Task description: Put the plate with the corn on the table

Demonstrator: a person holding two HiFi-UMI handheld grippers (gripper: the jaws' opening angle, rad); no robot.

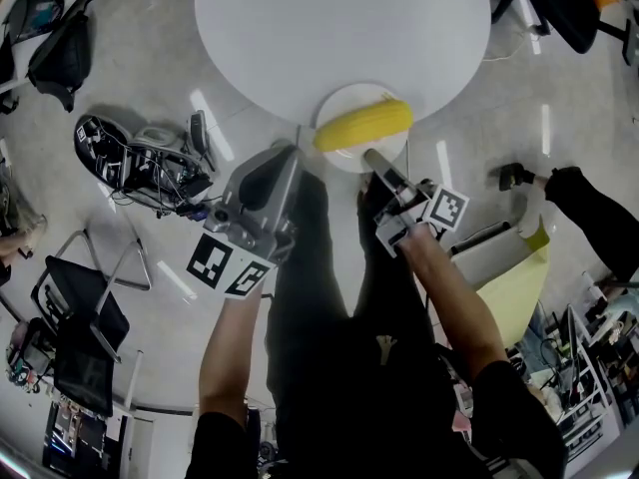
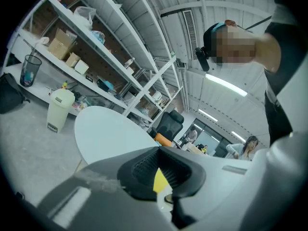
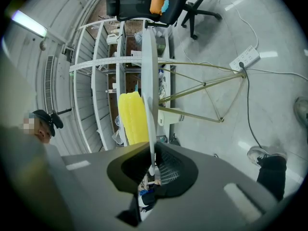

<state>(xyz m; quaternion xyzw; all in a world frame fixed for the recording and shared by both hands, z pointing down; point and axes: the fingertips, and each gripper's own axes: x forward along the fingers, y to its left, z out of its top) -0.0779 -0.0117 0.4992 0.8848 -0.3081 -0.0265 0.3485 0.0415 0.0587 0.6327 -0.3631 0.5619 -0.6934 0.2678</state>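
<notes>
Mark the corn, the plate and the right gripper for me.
corn [image 1: 363,125]: head view, middle of the cob.
plate [image 1: 337,158]: head view, bare lower part near the rim.
right gripper [image 1: 372,156]: head view, between its fingertips at the plate's edge.

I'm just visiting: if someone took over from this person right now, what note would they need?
Right gripper: shut on the near rim of the round white plate.
Left gripper: beside the plate's left edge, gripping nothing visible; jaw state unclear.
Yellow corn cob lies on the plate, which partly overlaps the round white table's near edge.
Done: plate brought to the table.
Left: set it fully on, release.
</notes>
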